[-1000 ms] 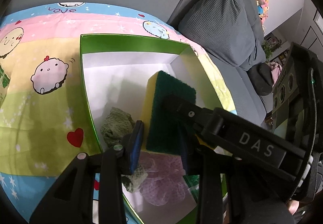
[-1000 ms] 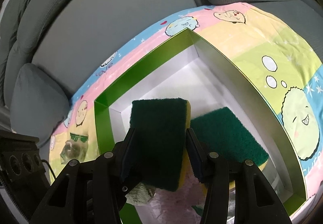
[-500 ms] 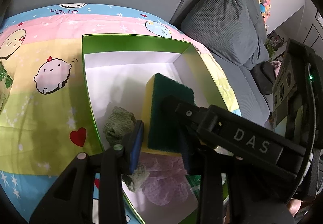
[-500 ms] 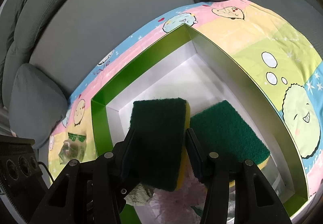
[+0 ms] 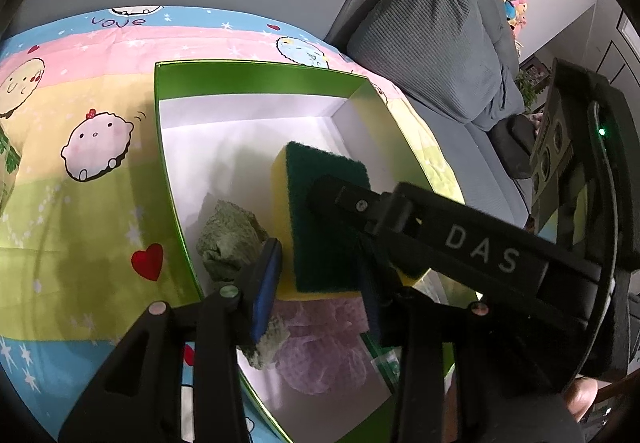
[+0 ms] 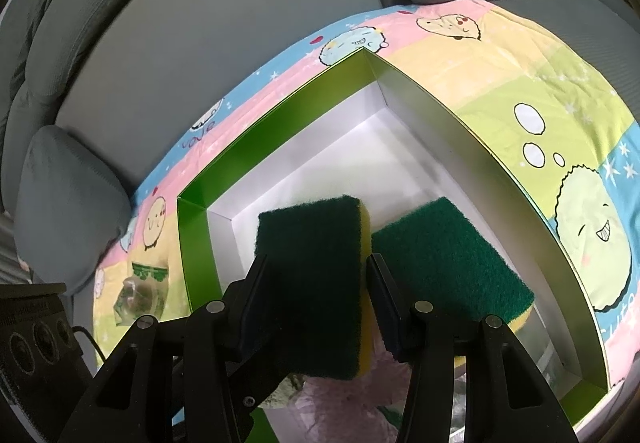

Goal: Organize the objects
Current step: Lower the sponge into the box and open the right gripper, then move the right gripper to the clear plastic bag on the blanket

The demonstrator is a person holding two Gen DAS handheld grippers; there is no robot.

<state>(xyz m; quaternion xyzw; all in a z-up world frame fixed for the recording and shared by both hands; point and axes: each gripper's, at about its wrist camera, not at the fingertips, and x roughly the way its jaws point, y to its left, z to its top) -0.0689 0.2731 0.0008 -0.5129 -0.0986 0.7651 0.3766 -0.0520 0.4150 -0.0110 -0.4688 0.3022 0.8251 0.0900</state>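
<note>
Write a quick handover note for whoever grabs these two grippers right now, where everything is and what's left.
Right gripper: shut on a green-and-yellow sponge, held over the green box.
Left gripper: open, empty, hanging over the box's near end.
In the box: a second sponge lying flat, a crumpled green cloth, a pink mesh item.
Outside, on the cartoon blanket: a clear packet.
Done: one sponge, cloth, mesh boxed.
Left: probably set down the held sponge, then the packet.

The far half of the green box [image 6: 280,119] floor is bare, so my right hand-held gripper [image 6: 312,279] can pass there. The near part is blocked by a lying sponge [image 6: 448,251], green cloth [image 5: 230,241] and pink mesh [image 5: 320,347].
</note>
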